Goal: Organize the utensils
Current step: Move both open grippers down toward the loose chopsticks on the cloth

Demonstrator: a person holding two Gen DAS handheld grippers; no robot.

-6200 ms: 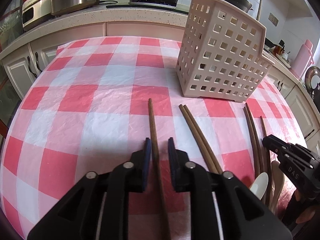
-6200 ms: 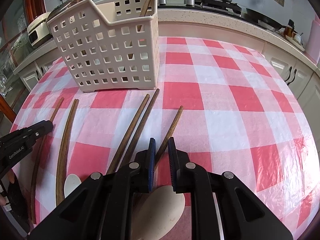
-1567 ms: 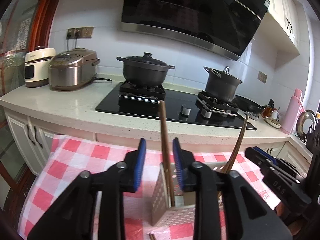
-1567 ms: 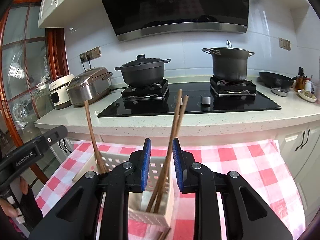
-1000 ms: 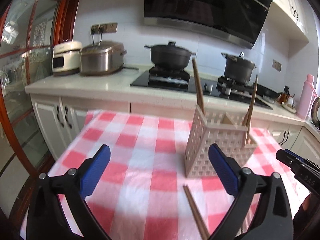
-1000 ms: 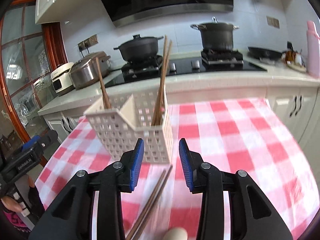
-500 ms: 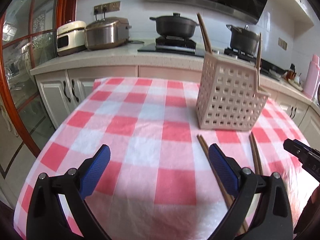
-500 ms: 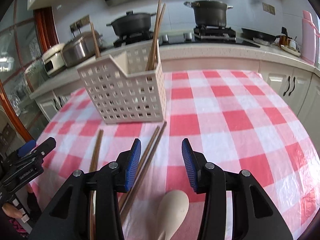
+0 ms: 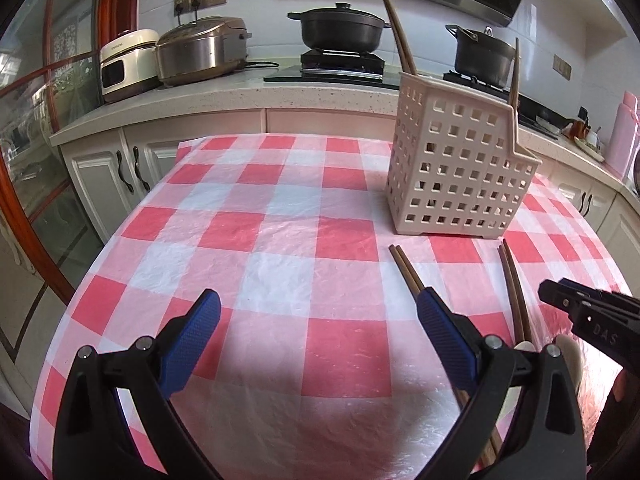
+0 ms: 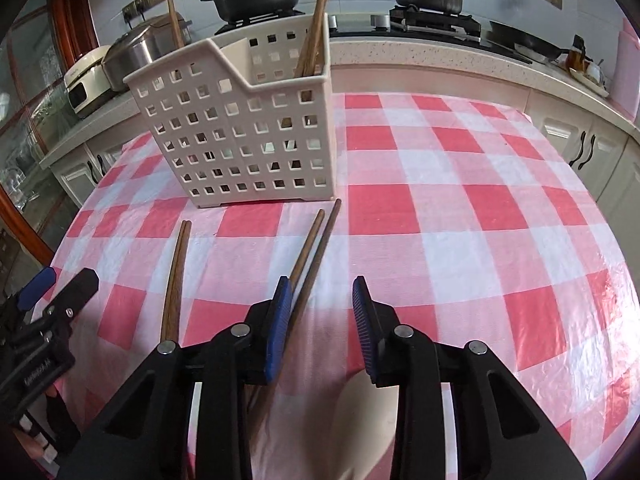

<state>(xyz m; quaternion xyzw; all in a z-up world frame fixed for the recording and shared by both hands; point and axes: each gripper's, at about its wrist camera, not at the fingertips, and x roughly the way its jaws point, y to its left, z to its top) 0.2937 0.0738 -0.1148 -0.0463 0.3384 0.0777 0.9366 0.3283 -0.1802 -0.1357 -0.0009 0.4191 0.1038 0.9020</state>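
Observation:
A beige perforated utensil basket (image 9: 460,168) (image 10: 240,132) stands on the red-checked table, with brown chopsticks (image 10: 316,24) upright in it. Two pairs of chopsticks lie flat in front of it: one pair (image 9: 406,272) (image 10: 176,276) and another (image 9: 514,284) (image 10: 316,244). A cream spoon (image 10: 360,420) lies under my right gripper (image 10: 322,316), which is open and empty above the second pair. My left gripper (image 9: 318,320) is wide open and empty, its right finger over the first pair.
The table's edge (image 9: 100,256) curves away at the left. Behind it runs a counter (image 9: 240,88) with a rice cooker (image 9: 200,52) and pots on a stove (image 9: 340,28). A pink bottle (image 9: 626,132) stands at the far right.
Both grippers have dropped lower toward the table and the loose chopsticks. The right gripper has opened wider. The chopsticks put in earlier stand in the basket.

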